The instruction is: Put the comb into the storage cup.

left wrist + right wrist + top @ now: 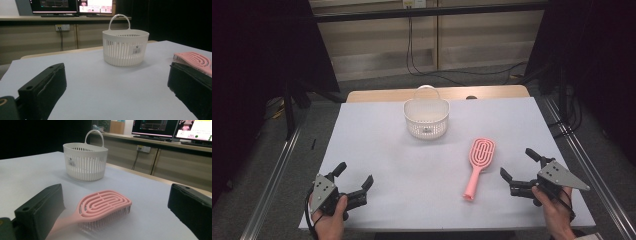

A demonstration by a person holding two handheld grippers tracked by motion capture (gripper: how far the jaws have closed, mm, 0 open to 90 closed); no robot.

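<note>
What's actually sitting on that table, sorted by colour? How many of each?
White: 1, the basket, standing upright near the far edge.
Pink: 1, the hairbrush, lying bristles down, handle toward the person.
Total: 2 things on the table.

In the left gripper view the pink hairbrush (193,60) is cut off at three o'clock, partly hidden behind a black finger (190,87). In the right gripper view its handle blurs toward seven o'clock. The label on the white basket (125,47) is too small to read
</note>
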